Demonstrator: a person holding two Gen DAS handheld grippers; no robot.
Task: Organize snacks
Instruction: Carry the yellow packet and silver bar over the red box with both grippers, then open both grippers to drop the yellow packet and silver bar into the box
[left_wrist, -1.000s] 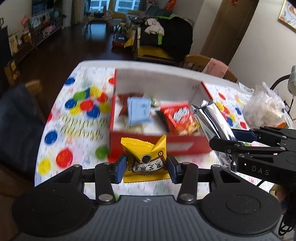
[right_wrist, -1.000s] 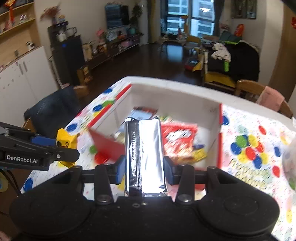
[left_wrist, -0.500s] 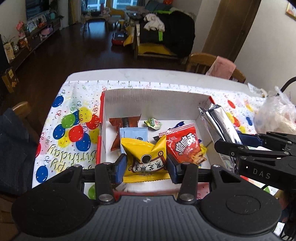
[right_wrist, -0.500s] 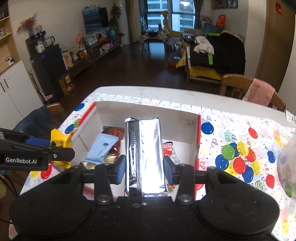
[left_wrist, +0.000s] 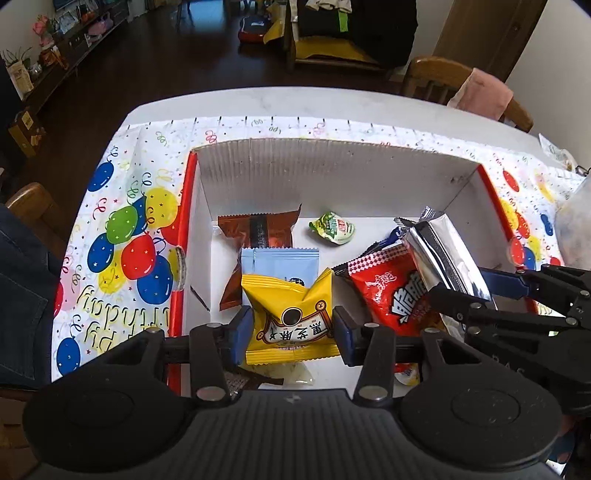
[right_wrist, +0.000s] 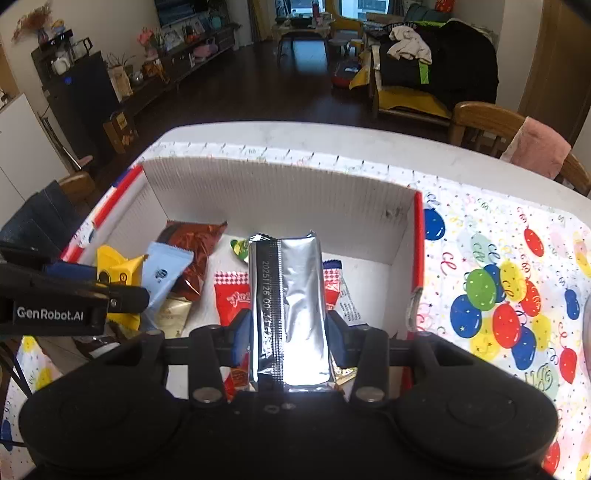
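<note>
My left gripper (left_wrist: 291, 326) is shut on a yellow snack packet (left_wrist: 290, 317) and holds it over the near left part of an open red-and-white cardboard box (left_wrist: 332, 166). My right gripper (right_wrist: 288, 332) is shut on a silver foil packet (right_wrist: 288, 306) and holds it over the box's right half (right_wrist: 280, 192); it also shows in the left wrist view (left_wrist: 443, 258). In the box lie a brown packet (left_wrist: 258, 230), a light blue packet (left_wrist: 280, 264), a red packet (left_wrist: 391, 291) and a small green candy (left_wrist: 332, 230).
The box sits on a balloon-print tablecloth (left_wrist: 122, 240) on a white table (left_wrist: 295, 101). A clear plastic bag (left_wrist: 576, 229) lies at the right edge. Wooden chairs (right_wrist: 491, 125) stand behind the table and at its left (left_wrist: 33, 203).
Both grippers have moved forward from in front of the box to above its inside, each still carrying its packet.
</note>
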